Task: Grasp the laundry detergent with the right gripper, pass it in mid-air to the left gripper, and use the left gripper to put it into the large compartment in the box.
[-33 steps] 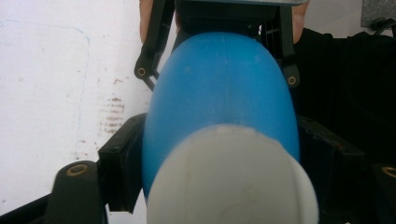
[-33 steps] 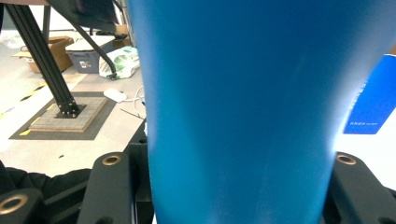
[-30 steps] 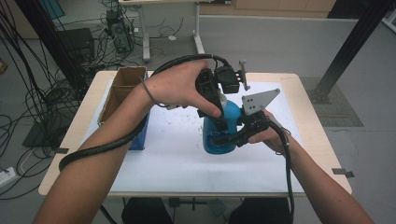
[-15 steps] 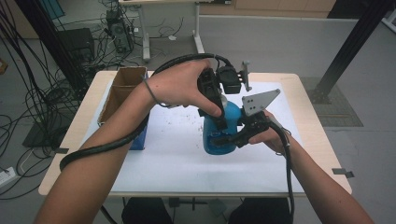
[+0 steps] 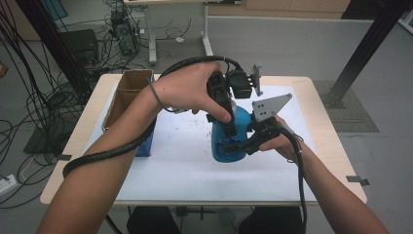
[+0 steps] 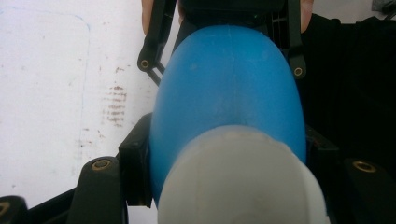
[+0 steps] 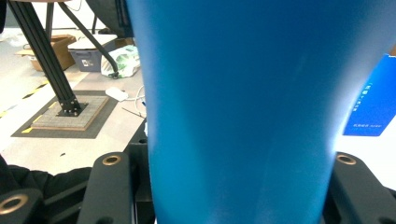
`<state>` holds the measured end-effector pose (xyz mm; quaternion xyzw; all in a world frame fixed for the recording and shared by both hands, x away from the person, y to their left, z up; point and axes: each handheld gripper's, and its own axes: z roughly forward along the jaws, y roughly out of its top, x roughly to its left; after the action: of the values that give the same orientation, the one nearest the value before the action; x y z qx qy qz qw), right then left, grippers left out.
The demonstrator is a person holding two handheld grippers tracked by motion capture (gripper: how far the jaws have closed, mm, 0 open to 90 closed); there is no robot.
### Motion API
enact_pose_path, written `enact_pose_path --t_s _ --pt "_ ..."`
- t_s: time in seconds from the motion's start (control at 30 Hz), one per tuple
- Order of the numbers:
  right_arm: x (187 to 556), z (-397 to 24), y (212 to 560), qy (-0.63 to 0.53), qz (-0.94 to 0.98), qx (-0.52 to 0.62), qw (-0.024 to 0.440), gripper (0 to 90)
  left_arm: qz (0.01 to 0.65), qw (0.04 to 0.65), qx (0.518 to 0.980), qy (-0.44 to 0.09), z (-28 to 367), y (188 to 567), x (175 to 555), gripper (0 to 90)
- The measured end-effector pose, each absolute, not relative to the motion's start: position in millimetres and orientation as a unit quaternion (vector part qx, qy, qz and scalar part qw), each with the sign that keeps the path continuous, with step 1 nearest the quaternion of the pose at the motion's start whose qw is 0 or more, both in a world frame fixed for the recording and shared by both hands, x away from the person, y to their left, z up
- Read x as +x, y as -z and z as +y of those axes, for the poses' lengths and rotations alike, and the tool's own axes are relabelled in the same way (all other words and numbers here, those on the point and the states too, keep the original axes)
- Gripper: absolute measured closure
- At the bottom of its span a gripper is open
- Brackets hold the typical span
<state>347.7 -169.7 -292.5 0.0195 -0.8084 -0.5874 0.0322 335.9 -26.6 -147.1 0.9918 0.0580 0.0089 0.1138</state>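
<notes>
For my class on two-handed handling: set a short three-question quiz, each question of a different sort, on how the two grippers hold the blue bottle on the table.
1. True or false: the blue bottle lies flat on the white mat.
2. Which gripper comes at the bottle from above? A) left gripper B) right gripper
3. Fill in: in the left gripper view the bottle's cap is ____ in colour.

Key
1. False: it stands upright.
2. A. The left reaches down over the top; the right grips the body from the side.
3. White.
</notes>
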Motion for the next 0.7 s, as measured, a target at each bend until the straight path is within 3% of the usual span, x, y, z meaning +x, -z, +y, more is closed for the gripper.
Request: enact_pose_path --t_s 0.7 --pt "347.2 -166.5 293.1 0.586 -0.809 0.021 0.034 43.6 0.063 0.111 0.992 -0.008 -23.2 147.6 334.9 37.5"
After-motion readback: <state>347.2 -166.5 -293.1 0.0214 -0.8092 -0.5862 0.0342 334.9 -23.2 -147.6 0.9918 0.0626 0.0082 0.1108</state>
